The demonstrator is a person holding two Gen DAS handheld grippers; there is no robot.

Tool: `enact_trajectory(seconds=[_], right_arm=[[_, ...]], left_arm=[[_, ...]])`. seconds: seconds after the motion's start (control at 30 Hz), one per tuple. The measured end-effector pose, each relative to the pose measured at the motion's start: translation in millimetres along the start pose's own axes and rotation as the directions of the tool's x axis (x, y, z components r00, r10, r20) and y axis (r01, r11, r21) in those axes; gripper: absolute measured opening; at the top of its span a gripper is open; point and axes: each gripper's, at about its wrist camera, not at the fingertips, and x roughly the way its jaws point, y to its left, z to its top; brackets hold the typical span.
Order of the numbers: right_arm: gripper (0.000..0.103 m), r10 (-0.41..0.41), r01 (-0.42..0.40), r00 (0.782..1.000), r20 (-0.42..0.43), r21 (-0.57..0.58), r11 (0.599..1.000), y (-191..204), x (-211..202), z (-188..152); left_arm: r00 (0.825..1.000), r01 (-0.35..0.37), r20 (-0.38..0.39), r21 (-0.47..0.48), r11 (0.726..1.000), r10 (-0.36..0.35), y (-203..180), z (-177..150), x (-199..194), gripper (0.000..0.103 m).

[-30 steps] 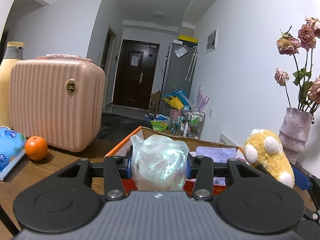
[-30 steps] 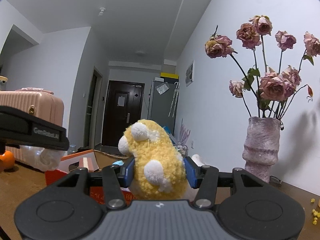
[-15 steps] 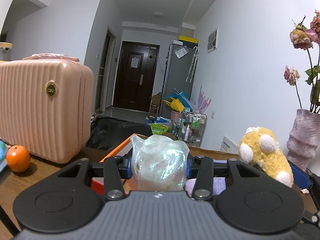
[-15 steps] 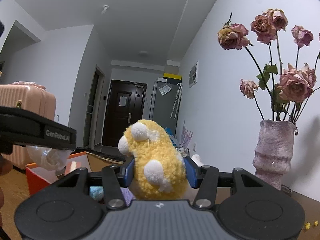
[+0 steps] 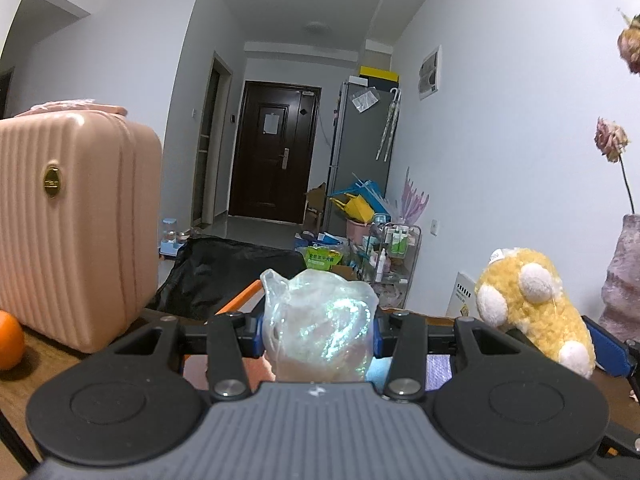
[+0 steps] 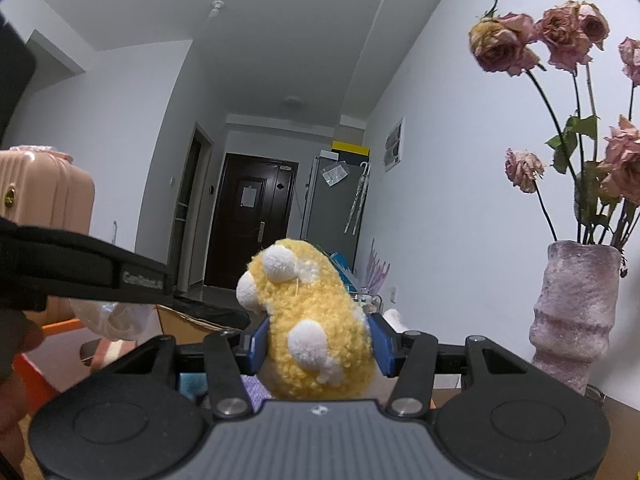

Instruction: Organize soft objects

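Now both claws carry a soft thing toward the orange box (image 5: 236, 304) that lies under and just ahead of them. The left claw (image 5: 319, 330) pinches a shimmery bag (image 5: 320, 324), squeezed between its blue pads at the lower centre of the left view. The right claw (image 6: 316, 340) pinches a yellow plush (image 6: 316, 320) at the lower centre of the right view; the plush also shows at the right edge of the left view, level with the bag.

The step in hand looks like a carry ending in a drop into the box. To do it well, keep each grip as it is until the load hangs over the box opening, not over its rim. The two claws sit close together, the left one crossing the left side of the right view, so they should be kept from knocking each other.

The vase (image 6: 572, 312) of dried roses stands on the worktop at the right of the frame, near the right claw; a wide swing there could tip it. Lower each thing well inside before letting go, since the light bag may cling to a pad. The box floor is mostly hidden, so free space cannot be judged.
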Motion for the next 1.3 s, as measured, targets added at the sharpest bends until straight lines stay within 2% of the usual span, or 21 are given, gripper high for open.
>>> enact_trajectory(seconds=[0.17,0.27,0.33,0.37,0.4,0.43,0.53,0.67,1.0,1.3], right_arm=[[0.053,-0.003,0.003,1.000,-0.028,0.002,1.000,-1,14,0],[0.057,0.001,0.000,0.999,-0.054,0.014,1.000,-1,16,-2],[0.063,0.004,-0.002,0.998,-0.059,0.027,1.000,-3,16,-2],[0.072,0.008,-0.006,0.998,-0.063,0.032,0.999,-4,16,-2],[0.078,0.012,-0.009,0.998,-0.067,0.040,0.999,-5,16,-2],[0.090,0.014,-0.011,0.998,-0.069,0.050,0.999,-7,15,-3],[0.103,0.042,-0.036,0.997,-0.072,0.081,0.996,-10,13,-3],[0.103,0.070,-0.063,0.995,-0.069,0.089,0.994,-11,8,-4],[0.103,0.084,-0.078,0.996,-0.043,0.126,0.989,-23,-17,-3],[0.103,0.092,-0.078,0.994,-0.064,0.192,0.978,-48,-67,-6]], left_arm=[[1.000,0.008,-0.006,0.010,1.000,-0.008,-5,-1,17,0.046],[1.000,0.013,-0.016,0.007,1.000,-0.013,-3,-1,20,0.050],[1.000,0.008,-0.019,-0.011,1.000,-0.008,0,1,21,0.062],[1.000,0.002,-0.018,-0.018,1.000,-0.003,2,1,21,0.064],[1.000,0.001,-0.017,-0.023,1.000,-0.001,4,1,20,0.075],[1.000,-0.001,-0.015,-0.025,1.000,0.001,6,1,19,0.086],[1.000,-0.027,-0.011,-0.050,0.998,0.027,12,3,18,0.103],[0.998,-0.055,0.013,-0.063,0.996,0.056,20,3,11,0.103],[0.996,-0.089,-0.003,-0.082,0.993,0.089,41,3,-3,0.103],[0.996,-0.091,0.015,-0.023,0.996,0.092,53,-6,-52,0.103]])
